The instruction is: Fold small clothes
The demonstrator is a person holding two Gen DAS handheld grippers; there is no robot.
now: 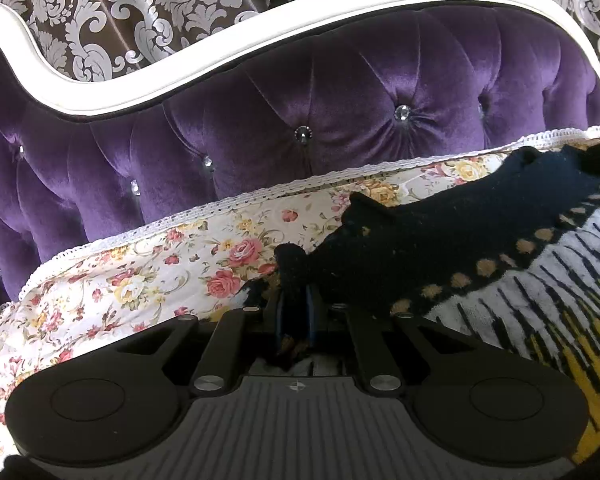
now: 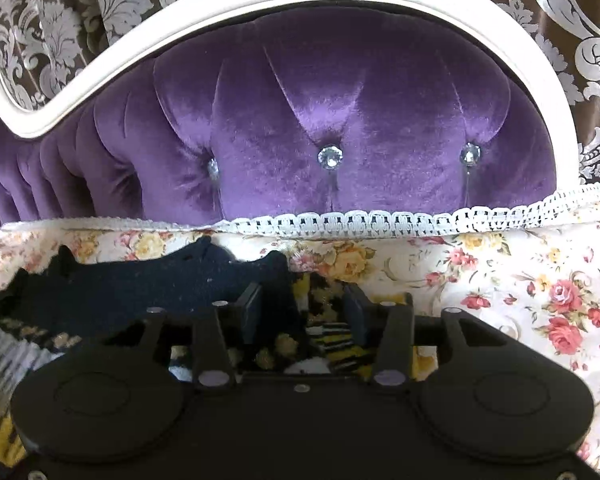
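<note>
A small knitted garment (image 1: 440, 240) lies on the floral bedspread (image 1: 140, 272). It has a dark navy band with tan dots and a white, black and yellow striped body. My left gripper (image 1: 296, 300) is shut on the garment's dark left edge. In the right wrist view the same garment (image 2: 148, 292) spreads to the left and under the fingers. My right gripper (image 2: 304, 304) is open, its fingers (image 2: 252, 304) standing on either side of the garment's yellow and black right corner (image 2: 324, 320).
A purple tufted headboard (image 1: 300, 100) with a white frame (image 1: 260, 32) stands just behind the bedspread's lace edge (image 2: 380, 218). A brown damask curtain (image 1: 140, 8) hangs behind it. Bare bedspread (image 2: 520, 300) lies to the right of my right gripper.
</note>
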